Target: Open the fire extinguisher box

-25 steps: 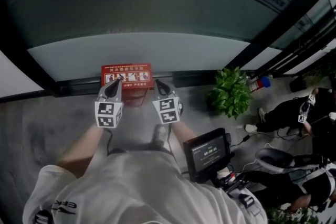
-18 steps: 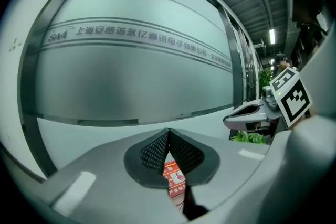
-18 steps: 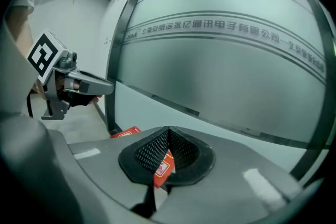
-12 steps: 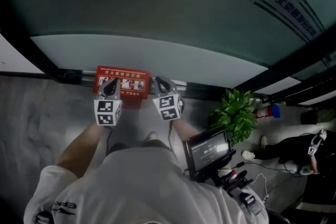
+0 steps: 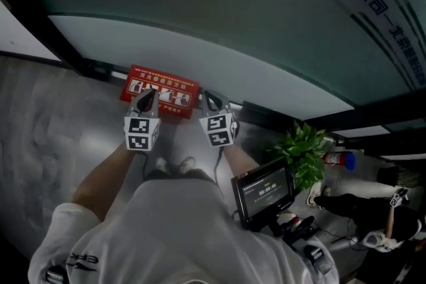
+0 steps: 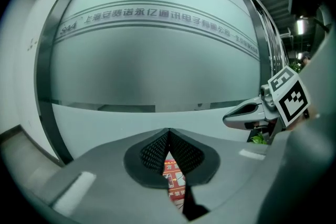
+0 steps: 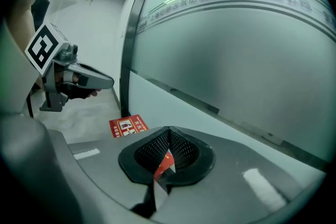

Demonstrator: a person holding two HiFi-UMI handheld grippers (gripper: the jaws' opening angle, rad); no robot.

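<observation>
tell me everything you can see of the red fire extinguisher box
The red rectangular fire extinguisher box sits on the grey floor at the foot of the frosted glass wall. Its visible face carries a row of white pictograms with white print above and below. It looks closed; no raised lid shows. Its material cannot be told. The shut left claw and shut right claw hang just short of it, apparently not touching it.

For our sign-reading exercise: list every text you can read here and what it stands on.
"S44", "上海安费诺永亿通讯电子有限公司": frosted glass wall; the rest is blurred.
Fire extinguisher box: print too small to read.
Monitor: digits blurred.
</observation>
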